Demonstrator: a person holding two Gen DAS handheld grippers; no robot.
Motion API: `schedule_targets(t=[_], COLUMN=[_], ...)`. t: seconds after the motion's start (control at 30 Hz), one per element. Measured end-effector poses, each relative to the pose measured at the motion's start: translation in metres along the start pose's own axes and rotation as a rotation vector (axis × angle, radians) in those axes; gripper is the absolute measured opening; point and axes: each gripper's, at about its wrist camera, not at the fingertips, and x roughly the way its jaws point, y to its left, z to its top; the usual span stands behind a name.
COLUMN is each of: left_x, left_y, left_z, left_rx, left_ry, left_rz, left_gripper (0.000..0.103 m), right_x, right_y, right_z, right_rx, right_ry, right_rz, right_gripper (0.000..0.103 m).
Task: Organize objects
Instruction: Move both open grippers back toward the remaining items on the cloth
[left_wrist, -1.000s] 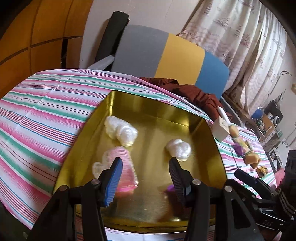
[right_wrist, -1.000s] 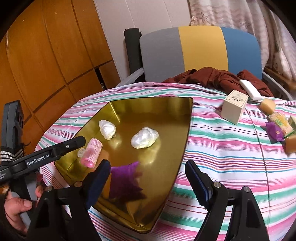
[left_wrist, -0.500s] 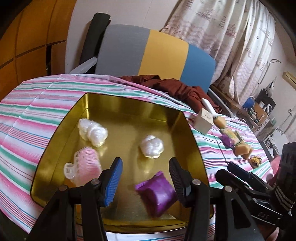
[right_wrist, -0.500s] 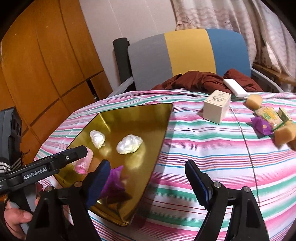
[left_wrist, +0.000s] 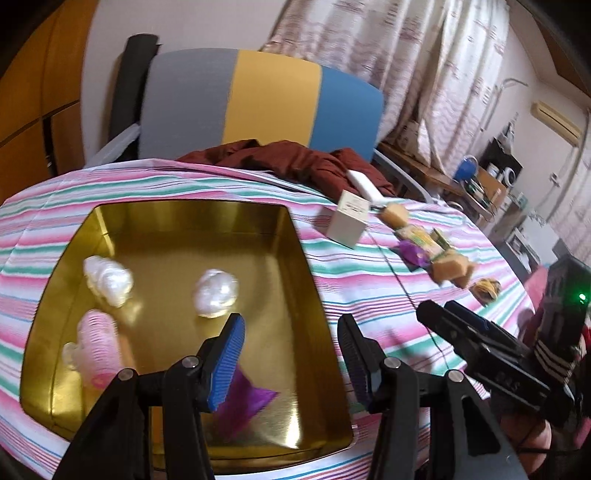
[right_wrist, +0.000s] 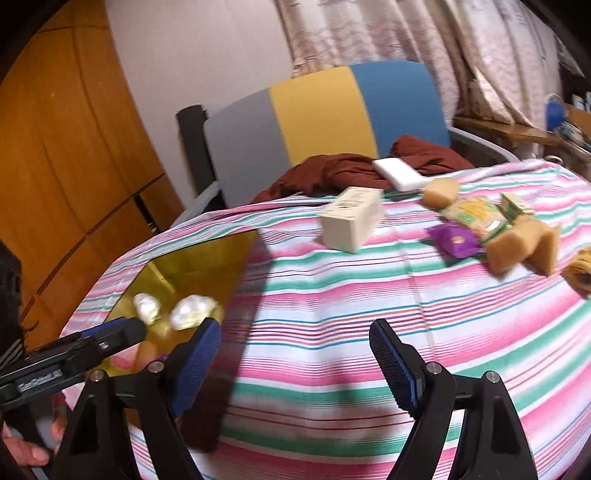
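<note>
Looking along the left gripper (left_wrist: 291, 354), the view showed its blue pads partly apart with nothing between them, poised over the near right corner of the gold tray (left_wrist: 184, 214). Inside the tray lay two white tufts (left_wrist: 216, 291), a pink curler (left_wrist: 94, 343) by the left wall, and a purple packet (left_wrist: 243, 402) at the near edge. The loose items were all off to the right of this gripper, beyond the tray's right wall, strung along the far right part of the striped cloth (left_wrist: 369, 295): a white box (left_wrist: 349, 225), then tan sponges (left_wrist: 450, 267) and a purple wrapper (left_wrist: 413, 253).

Seen from the right gripper (right_wrist: 295, 362), its jaws stood wide and empty above bare cloth. The white box (right_wrist: 351, 218) lay straight ahead, its long axis running slantwise toward the far right, with the sponges (right_wrist: 517, 245) and purple wrapper (right_wrist: 456, 240) further right. The tray (right_wrist: 199, 266) sat to its left. By this layout the right hand was judged the nearer one for the next pick.
</note>
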Motion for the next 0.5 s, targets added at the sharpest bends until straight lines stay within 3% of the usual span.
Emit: schedule_targets(t=[0.27,0.5], left_x=[0.015,0.03], left_y=[-0.044,-0.08], left_z=[0.003,0.003], left_rx=[0.083,0.151], left_ry=[0.037,0.07], left_rz=[-0.057,-0.107], left_gripper=[0.053,0.053], right_x=[-0.008,-0.033], right_y=[-0.074,-0.167], right_z=[0.001,0.012], right_rx=[0.013,0.102], right_ry=[-0.007,-0.071], right_rz=[-0.17,-0.429], right_gripper=[0.083,0.092])
